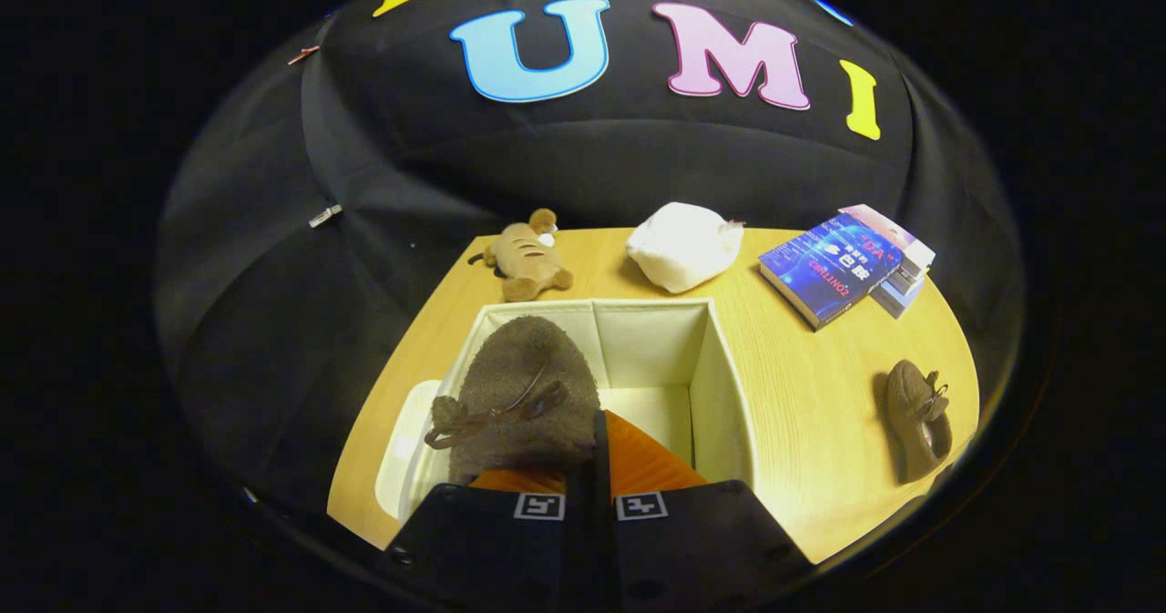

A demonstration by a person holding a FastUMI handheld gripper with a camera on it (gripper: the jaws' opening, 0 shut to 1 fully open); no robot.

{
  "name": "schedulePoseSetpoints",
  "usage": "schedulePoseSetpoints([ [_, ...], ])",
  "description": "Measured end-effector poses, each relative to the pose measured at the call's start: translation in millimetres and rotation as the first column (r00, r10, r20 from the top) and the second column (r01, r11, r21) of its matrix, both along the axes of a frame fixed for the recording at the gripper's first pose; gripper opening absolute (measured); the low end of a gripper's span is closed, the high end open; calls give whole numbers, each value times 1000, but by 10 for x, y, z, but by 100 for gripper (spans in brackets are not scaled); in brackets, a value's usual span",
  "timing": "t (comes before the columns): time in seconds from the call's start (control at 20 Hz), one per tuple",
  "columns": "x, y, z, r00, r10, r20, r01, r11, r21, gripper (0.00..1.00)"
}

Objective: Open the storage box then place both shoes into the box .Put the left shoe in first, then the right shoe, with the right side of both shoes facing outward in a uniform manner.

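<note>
- Brown shoe (524, 385) pinched in our gripper (590, 467), orange fingers (647, 463) closed on it, over the open white box (720, 385).
- We see the second shoe (918, 417) on the table (811, 431), well apart from the box.
- Lid (405, 444) beside the box.

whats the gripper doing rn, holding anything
Gripper: tongs closed on the brown shoe, held over the open storage box. The second shoe lies on the table, untouched.
</note>
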State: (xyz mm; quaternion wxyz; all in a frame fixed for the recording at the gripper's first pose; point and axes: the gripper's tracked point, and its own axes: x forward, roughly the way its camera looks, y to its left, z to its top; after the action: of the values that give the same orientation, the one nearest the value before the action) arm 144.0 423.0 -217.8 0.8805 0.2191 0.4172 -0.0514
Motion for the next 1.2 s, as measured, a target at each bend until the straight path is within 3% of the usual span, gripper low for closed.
schedulePoseSetpoints([
  [0.55, 9, 232, -291, 998, 10, -66, -9, 1000, 21, 6],
  [1.2, 51, 311, -326, 994, -39, -100, 45, 997, 57, 7],
])
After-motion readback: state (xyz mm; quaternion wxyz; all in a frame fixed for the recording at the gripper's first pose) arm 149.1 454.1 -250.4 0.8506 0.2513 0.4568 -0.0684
